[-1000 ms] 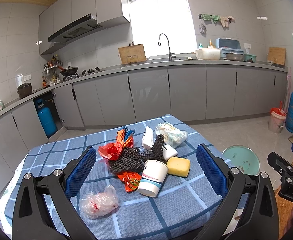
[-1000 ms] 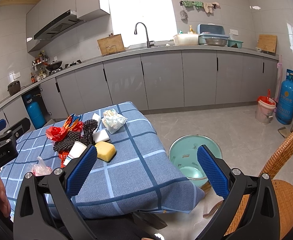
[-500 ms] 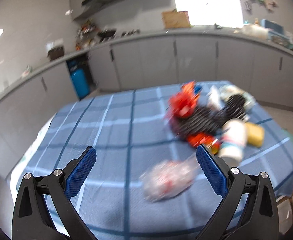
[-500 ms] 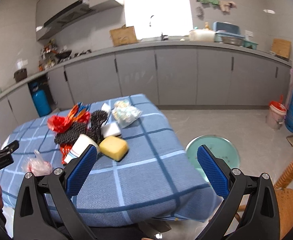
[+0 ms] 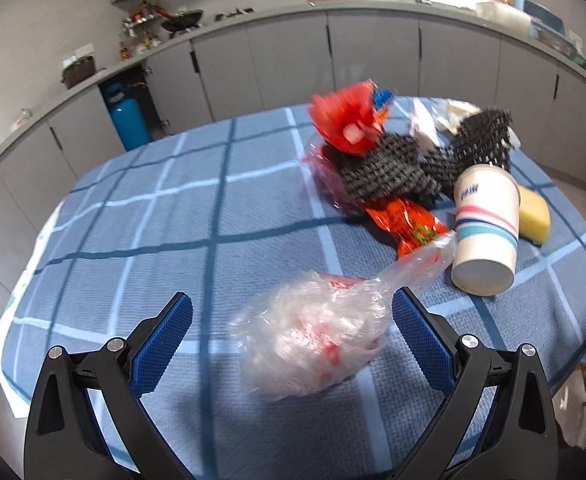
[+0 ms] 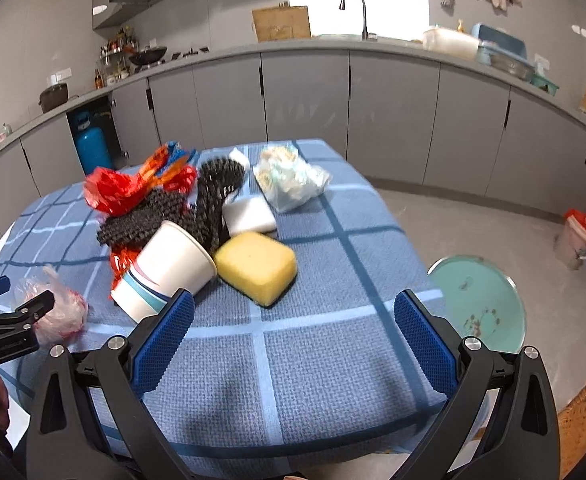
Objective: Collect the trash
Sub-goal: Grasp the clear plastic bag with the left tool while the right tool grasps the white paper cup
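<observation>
A crumpled clear plastic bag lies on the blue checked tablecloth, between the open jaws of my left gripper, untouched by the pads. Behind it lie an orange wrapper, a tipped paper cup, a yellow sponge, black netting and a red bag. My right gripper is open and empty over the table's near edge, short of the cup and sponge. The left gripper also shows in the right wrist view by the clear bag.
A white block and a clear bag of scraps lie further back. A green basin sits on the floor right of the table, a wicker chair at the lower right. Grey cabinets line the far wall.
My left gripper has swung left, then dropped low toward the clear plastic bag, which now sits between its jaws. My right gripper has moved forward over the table toward the cup and sponge.
</observation>
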The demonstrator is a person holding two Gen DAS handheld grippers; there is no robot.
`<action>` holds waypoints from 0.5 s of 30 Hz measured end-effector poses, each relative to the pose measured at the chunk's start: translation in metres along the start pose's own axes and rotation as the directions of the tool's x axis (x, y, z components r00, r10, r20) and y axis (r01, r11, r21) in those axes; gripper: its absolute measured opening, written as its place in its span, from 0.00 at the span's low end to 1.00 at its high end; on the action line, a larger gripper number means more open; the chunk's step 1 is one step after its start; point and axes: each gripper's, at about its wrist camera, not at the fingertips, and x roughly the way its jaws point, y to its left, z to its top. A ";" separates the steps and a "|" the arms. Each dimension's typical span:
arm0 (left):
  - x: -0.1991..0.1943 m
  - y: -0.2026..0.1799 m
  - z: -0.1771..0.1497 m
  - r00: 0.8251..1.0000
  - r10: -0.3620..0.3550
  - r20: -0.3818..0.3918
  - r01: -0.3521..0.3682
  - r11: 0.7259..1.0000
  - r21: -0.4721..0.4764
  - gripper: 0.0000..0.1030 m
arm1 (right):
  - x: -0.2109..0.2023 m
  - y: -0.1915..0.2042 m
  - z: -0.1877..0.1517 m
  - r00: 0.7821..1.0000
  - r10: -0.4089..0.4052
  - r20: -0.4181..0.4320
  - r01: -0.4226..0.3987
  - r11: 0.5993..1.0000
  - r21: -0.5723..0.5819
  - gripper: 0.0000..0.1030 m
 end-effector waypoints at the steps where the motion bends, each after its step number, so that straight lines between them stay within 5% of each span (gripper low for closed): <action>1: 0.002 -0.002 -0.001 1.000 -0.012 -0.001 0.012 1.000 0.004 0.86 | 0.004 -0.001 -0.001 1.000 -0.001 -0.010 0.001 1.000 0.001 0.95; 3: 0.005 -0.002 -0.002 0.999 -0.046 -0.010 0.046 0.999 -0.003 0.59 | 0.012 -0.002 -0.001 1.000 -0.002 -0.023 0.002 1.000 0.005 0.95; 6: 0.006 -0.001 -0.002 0.998 -0.067 -0.007 0.067 0.998 -0.012 0.41 | 0.020 -0.003 0.001 0.999 0.000 -0.039 0.000 1.000 0.011 0.95; 15: -0.017 0.011 0.023 0.995 -0.045 0.093 0.047 0.999 -0.018 0.32 | 0.026 0.030 0.021 0.997 0.066 -0.028 -0.067 0.997 -0.042 0.95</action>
